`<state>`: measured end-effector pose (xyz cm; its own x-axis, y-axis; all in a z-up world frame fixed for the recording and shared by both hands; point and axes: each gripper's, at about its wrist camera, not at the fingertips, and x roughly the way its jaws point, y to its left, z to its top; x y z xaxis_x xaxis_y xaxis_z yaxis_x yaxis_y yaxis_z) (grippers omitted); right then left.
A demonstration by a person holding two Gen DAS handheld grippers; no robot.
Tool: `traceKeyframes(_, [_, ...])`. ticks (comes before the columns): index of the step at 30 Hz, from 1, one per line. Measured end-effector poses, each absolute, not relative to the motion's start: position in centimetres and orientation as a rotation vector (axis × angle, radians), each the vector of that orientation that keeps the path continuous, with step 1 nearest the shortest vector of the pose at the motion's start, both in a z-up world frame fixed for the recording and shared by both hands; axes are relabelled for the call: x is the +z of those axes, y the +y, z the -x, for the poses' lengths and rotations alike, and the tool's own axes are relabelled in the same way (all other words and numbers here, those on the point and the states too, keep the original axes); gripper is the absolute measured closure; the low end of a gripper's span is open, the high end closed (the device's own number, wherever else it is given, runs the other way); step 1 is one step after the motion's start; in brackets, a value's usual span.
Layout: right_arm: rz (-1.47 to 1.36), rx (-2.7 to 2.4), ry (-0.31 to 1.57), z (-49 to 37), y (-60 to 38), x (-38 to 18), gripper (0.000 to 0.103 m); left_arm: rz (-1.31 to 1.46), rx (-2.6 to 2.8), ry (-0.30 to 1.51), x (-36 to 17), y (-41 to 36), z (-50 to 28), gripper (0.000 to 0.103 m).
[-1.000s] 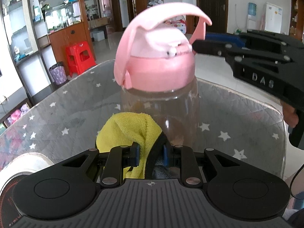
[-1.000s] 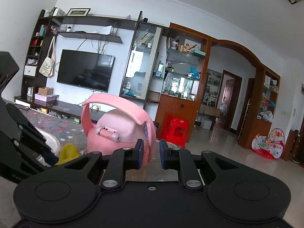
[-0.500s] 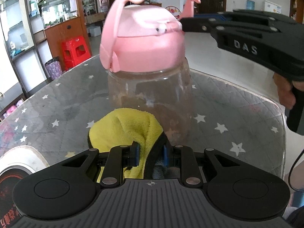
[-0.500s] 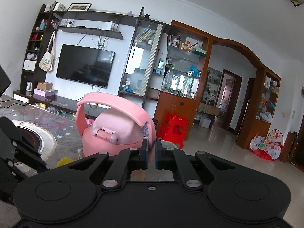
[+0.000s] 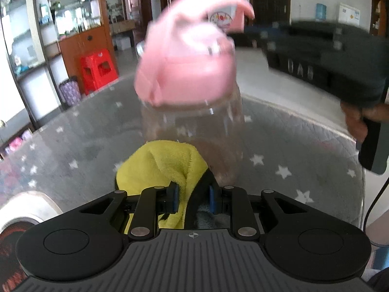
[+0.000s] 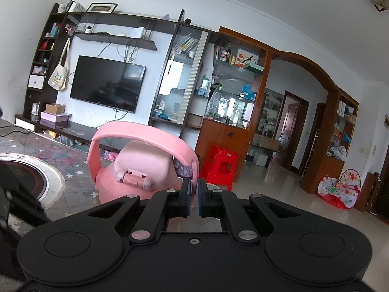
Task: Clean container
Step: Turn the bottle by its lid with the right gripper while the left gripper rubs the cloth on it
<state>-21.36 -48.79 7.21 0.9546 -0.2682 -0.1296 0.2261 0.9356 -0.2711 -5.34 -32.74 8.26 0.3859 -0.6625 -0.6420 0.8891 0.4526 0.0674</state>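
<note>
The left gripper [image 5: 192,196] pinches a yellow cloth [image 5: 160,165] against the bottle [image 5: 192,112] at twelve o'clock, which stands tilted on the starred tabletop [image 5: 291,146]. The right gripper [image 6: 193,194] has its fingers pressed onto the pink lid's handle [image 6: 145,137].

Counter [image 5: 279,131] covered in grey quilted cloth with white stars, edge curved. White-rimmed round cooktop [image 6: 52,177] set into it at one side. Clear, pink-lidded container [image 5: 192,112] blurred; contact with surface unclear.

cloth [image 5: 160,165] before bottle [image 5: 192,126] on table [image 5: 291,150]
</note>
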Motion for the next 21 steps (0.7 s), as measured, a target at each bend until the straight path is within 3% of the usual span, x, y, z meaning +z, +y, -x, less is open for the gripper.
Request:
traceKeyframes(10, [0.251, -0.251, 0.171, 20.7, -49.1, 8.0, 0.096, -0.435, -1.023, 0.488, 11.8, -32.6, 6.1, 0.08])
traceKeyframes(21, [0.264, -0.248, 0.16, 21.1, -49.2, 9.0, 0.096, -0.43, -1.04, 0.491, 11.3, -32.8, 6.3, 0.08])
